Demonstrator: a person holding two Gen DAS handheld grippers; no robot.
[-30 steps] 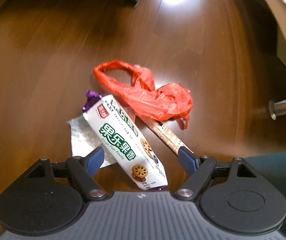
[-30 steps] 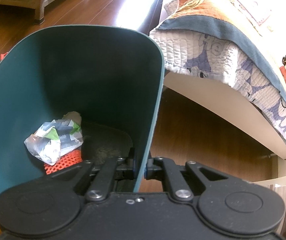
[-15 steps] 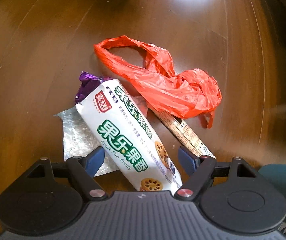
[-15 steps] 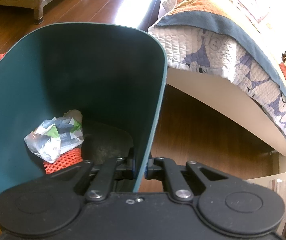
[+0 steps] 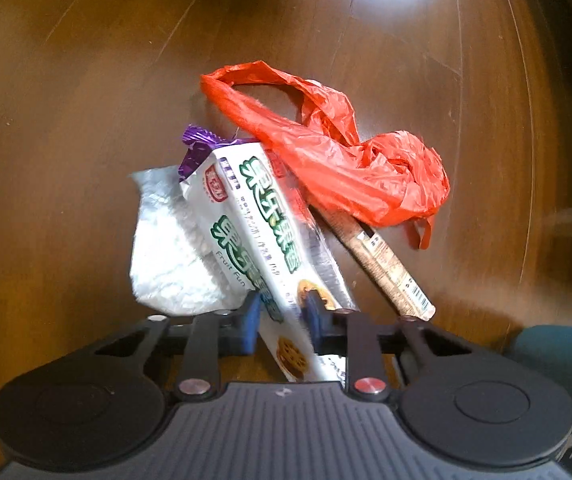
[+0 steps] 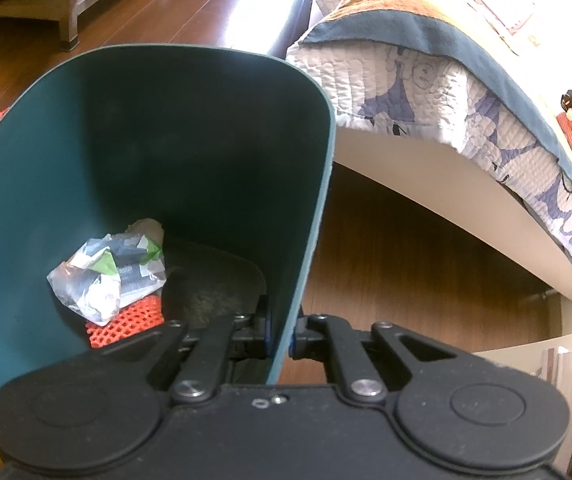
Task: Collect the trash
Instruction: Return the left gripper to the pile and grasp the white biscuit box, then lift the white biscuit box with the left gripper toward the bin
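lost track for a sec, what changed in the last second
The left gripper moved in on the biscuit packet and its jaws closed from wide open onto the packet's near end. The red plastic bag and brown stick wrapper lie as before. The right gripper still clamps the teal bin wall.

Left wrist view: I look steeply down along the left tongs at the wooden floor, close above the litter. Right wrist view: I look forward and slightly down along the right tongs, very near the teal bin, with the bed beyond. Shared region: a teal patch at the left view's lower right edge, probably that bin.
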